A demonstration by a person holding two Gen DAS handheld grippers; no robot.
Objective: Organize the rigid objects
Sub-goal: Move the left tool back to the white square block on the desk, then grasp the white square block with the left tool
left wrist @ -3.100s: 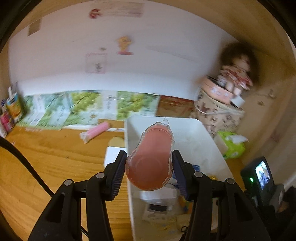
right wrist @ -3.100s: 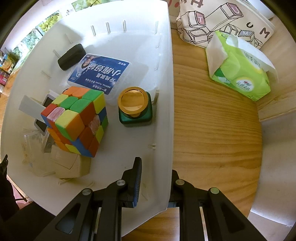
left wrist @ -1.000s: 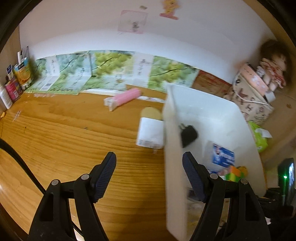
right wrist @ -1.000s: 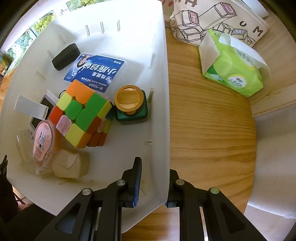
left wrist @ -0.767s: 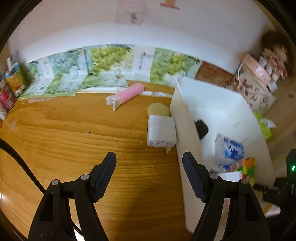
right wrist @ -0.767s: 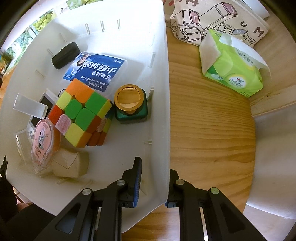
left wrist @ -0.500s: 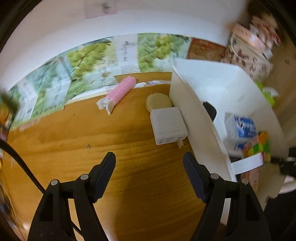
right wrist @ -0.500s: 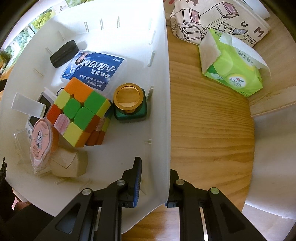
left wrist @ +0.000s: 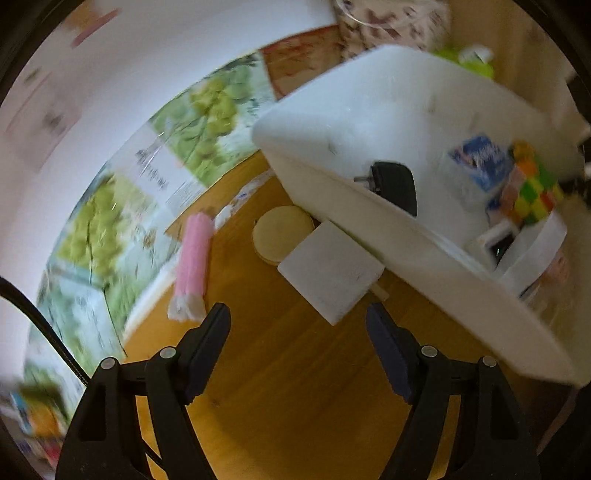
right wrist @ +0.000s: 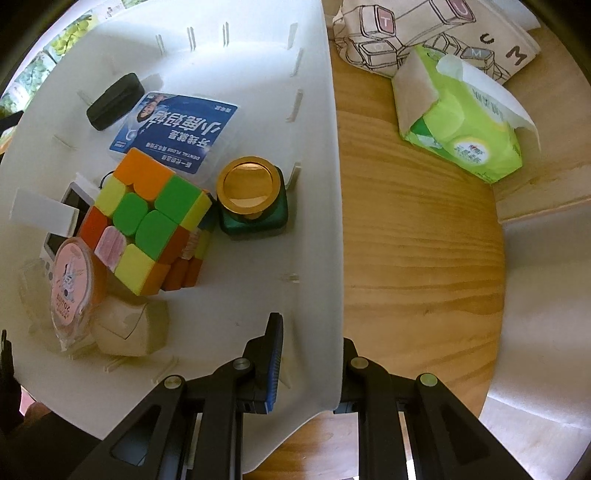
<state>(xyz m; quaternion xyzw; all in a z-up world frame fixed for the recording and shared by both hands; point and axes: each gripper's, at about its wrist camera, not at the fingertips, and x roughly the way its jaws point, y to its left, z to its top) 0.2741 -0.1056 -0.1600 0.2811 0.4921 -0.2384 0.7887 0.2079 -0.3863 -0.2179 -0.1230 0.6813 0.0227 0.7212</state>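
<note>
My left gripper [left wrist: 299,325] is open and empty above the wooden table, just short of a white square adapter [left wrist: 330,271], a round tan disc [left wrist: 282,234] and a pink wrapped roll [left wrist: 194,258]. My right gripper [right wrist: 310,350] is shut on the right wall of the white bin [right wrist: 325,229]. The bin holds a colourful cube [right wrist: 147,221], a green jar with a gold lid [right wrist: 253,199], a blue-labelled box [right wrist: 177,133], a black case [right wrist: 114,101], a pink-lidded cup [right wrist: 74,280] and a beige block [right wrist: 129,325].
A green tissue pack [right wrist: 461,129] and a printed tote bag [right wrist: 424,33] lie right of the bin. Grape-printed paper [left wrist: 147,177] lines the wall behind the table. The bin's near wall [left wrist: 424,258] stands right of my left gripper.
The left gripper let go of the pink-lidded cup into the bin, drew back, then swung left and tilted toward the adapter, disc and pink roll. The right gripper kept its hold on the bin wall.
</note>
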